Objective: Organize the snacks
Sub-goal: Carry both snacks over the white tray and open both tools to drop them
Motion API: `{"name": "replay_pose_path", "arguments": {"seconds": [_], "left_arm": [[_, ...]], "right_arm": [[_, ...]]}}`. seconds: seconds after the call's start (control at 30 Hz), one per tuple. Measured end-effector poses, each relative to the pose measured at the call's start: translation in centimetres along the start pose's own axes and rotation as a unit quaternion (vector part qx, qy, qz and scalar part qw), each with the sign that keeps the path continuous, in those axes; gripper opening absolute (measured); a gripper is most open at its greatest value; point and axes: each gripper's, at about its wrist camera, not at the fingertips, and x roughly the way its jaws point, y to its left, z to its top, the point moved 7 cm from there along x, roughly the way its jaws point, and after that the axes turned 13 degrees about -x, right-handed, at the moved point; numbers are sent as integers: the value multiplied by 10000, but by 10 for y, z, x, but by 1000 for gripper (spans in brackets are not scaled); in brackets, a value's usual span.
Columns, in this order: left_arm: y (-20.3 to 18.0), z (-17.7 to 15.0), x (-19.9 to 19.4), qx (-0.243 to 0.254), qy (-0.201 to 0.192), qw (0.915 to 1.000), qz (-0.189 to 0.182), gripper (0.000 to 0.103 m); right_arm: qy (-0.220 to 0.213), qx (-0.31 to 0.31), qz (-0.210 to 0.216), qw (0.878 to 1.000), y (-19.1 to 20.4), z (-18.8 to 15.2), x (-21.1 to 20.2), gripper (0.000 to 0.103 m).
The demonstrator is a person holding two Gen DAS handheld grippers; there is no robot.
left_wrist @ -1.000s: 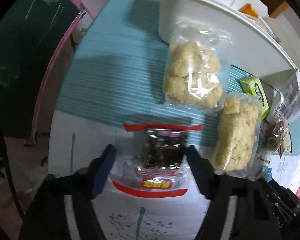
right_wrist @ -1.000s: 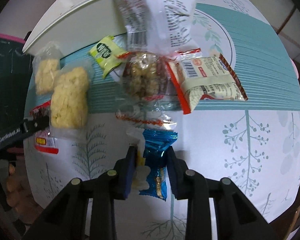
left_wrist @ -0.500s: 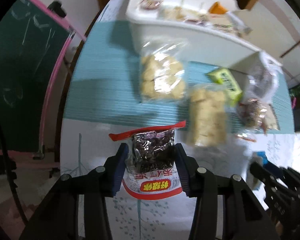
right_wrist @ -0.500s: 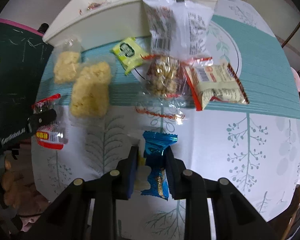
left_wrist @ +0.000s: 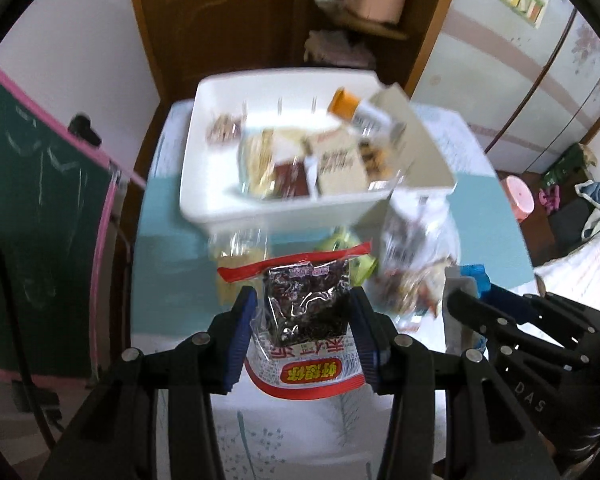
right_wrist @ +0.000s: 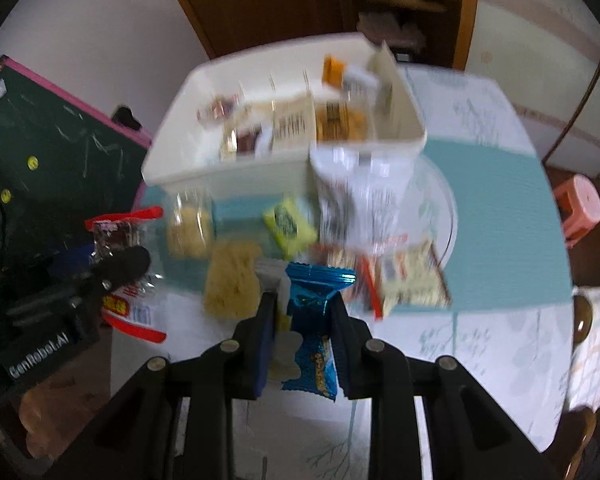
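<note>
The left gripper (left_wrist: 302, 320) squeezes a clear bag of dark snacks (left_wrist: 306, 304) with red edges, low in the middle of the frame. Above it sits a white bin (left_wrist: 220, 208) with snacks inside. The right gripper (left_wrist: 466, 292), at the lower right, pinches a blue packet (left_wrist: 474, 271).

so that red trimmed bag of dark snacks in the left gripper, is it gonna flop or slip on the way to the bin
The red-trimmed bag is crinkly clear film, so it probably flexes, though its top stands upright above the left gripper. Glossy plastic could slip, but the pads squeeze its packed middle, likely a firm hold. It looks light.
</note>
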Motion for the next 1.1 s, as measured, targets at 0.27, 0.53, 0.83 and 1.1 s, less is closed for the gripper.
{"name": "replay_pose_path", "arguments": {"seconds": [0.27,0.53,0.83,1.1], "left_arm": [[-18,68,-24,67,-604,9982,20,45],[-33,129,-44,77,-1125,9936,59,46],[-51,170,-39,48,-1342,9909,83,46],[-57,187,-12,14,-1252,9915,341,46]], "right_arm": [[-756,-222,-147,9968,-37,68,-39,26],[-1429,-309,-314,9887,-59,137,-71,26],[-1712,-334,-316,9842,-73,178,-78,26],[-1630,-365,-213,9857,-79,198,-60,26]]}}
